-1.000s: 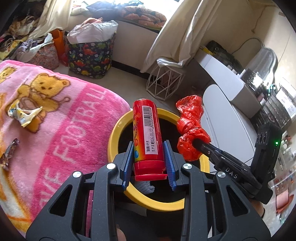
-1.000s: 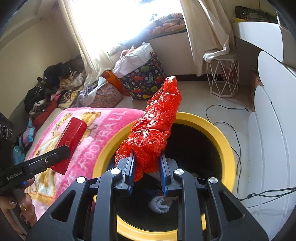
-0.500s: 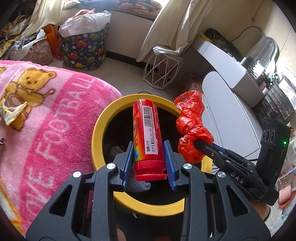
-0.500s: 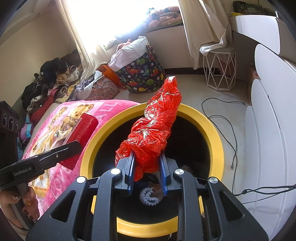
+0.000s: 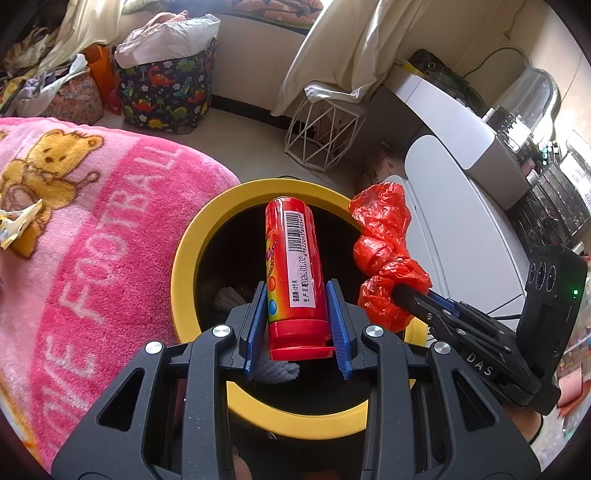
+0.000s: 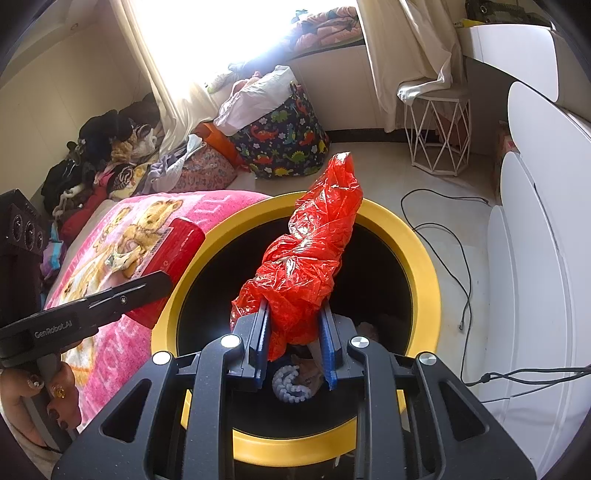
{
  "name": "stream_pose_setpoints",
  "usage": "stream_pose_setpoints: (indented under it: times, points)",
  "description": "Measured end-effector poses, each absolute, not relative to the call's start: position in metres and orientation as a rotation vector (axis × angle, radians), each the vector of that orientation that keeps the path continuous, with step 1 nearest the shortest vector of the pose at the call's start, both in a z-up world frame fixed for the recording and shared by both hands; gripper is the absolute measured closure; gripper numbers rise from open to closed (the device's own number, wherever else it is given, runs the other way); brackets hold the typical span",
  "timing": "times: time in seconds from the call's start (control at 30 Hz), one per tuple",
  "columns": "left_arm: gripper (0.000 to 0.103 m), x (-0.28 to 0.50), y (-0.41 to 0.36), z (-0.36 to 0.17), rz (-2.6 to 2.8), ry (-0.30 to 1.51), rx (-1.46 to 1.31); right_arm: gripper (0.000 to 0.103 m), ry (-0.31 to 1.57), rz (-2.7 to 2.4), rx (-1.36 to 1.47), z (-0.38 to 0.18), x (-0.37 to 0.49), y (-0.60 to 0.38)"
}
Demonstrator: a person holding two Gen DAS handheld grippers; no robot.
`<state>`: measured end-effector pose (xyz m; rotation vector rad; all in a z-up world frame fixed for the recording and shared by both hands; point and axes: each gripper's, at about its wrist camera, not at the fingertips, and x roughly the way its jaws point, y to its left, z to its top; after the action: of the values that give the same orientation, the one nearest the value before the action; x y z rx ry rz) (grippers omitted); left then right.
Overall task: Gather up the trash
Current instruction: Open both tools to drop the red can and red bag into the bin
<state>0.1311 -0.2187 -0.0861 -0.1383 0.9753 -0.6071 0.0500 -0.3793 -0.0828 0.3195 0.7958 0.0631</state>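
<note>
Left gripper (image 5: 298,328) clamped on red tube (image 5: 293,273), long axis pointing away over yellow bin (image 5: 192,240); right gripper (image 6: 294,347) clamped on crumpled red bag (image 6: 314,251), likewise.

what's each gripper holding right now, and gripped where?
Left gripper: red candy tube, clamped at its cap end. Right gripper: crumpled red plastic bag, pinched at its lower end. Both are over the yellow-rimmed bin.

Bright window light (image 6: 236,33) fills the upper left; cream curtains (image 6: 417,48), pale floor (image 6: 388,173), white wire stool (image 6: 437,133) at upper right.
</note>
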Motion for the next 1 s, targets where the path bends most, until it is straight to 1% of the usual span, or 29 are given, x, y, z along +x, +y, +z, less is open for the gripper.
stream_pose_setpoints:
  times: [0.2,0.23,0.27,0.3,0.33,0.4,0.43,0.47,0.5,0.53,0.57,0.63,0.67,0.73,0.87,1.0]
  points:
    - [0.078,0.132,-0.218,-0.089,-0.609,0.988,-0.153,0.078,0.804,0.06,0.322,-0.086,0.049,-0.38]
    - [0.077,0.132,-0.217,-0.089,-0.606,0.987,-0.155,0.076,0.807,0.06,0.323,-0.087,0.049,-0.38]
    - [0.07,0.132,-0.216,-0.089,-0.603,0.985,-0.155,0.072,0.809,0.058,0.323,-0.088,0.048,-0.381]
    - [0.056,0.132,-0.215,-0.089,-0.599,0.984,-0.158,0.07,0.811,0.055,0.325,-0.089,0.048,-0.381]
    - [0.049,0.132,-0.214,-0.089,-0.596,0.983,-0.163,0.067,0.811,0.054,0.326,-0.089,0.047,-0.381]
    - [0.046,0.131,-0.212,-0.088,-0.589,0.975,-0.168,0.061,0.812,0.049,0.325,-0.09,0.047,-0.382]
    - [0.043,0.131,-0.21,-0.087,-0.586,0.972,-0.169,0.053,0.811,0.044,0.323,-0.09,0.046,-0.382]
    - [0.04,0.13,-0.208,-0.086,-0.581,0.967,-0.172,0.05,0.808,0.041,0.323,-0.09,0.045,-0.382]
    - [0.035,0.13,-0.207,-0.085,-0.579,0.963,-0.173,0.05,0.805,0.042,0.325,-0.089,0.043,-0.383]
    - [0.034,0.129,-0.204,-0.083,-0.575,0.957,-0.174,0.048,0.805,0.041,0.326,-0.088,0.043,-0.383]
    - [0.03,0.129,-0.203,-0.082,-0.571,0.953,-0.174,0.044,0.804,0.037,0.326,-0.088,0.042,-0.384]
    - [0.021,0.129,-0.2,-0.08,-0.564,0.945,-0.177,0.04,0.799,0.033,0.328,-0.087,0.041,-0.384]
    - [0.02,0.128,-0.198,-0.079,-0.558,0.94,-0.178,0.037,0.799,0.032,0.329,-0.085,0.042,-0.383]
    - [0.011,0.128,-0.194,-0.077,-0.548,0.932,-0.182,0.032,0.794,0.028,0.332,-0.083,0.041,-0.383]
    - [0.011,0.126,-0.187,-0.073,-0.532,0.923,-0.188,0.024,0.783,0.021,0.328,-0.079,0.04,-0.381]
    - [0.011,0.125,-0.18,-0.069,-0.52,0.912,-0.2,0.02,0.766,0.014,0.33,-0.073,0.038,-0.381]
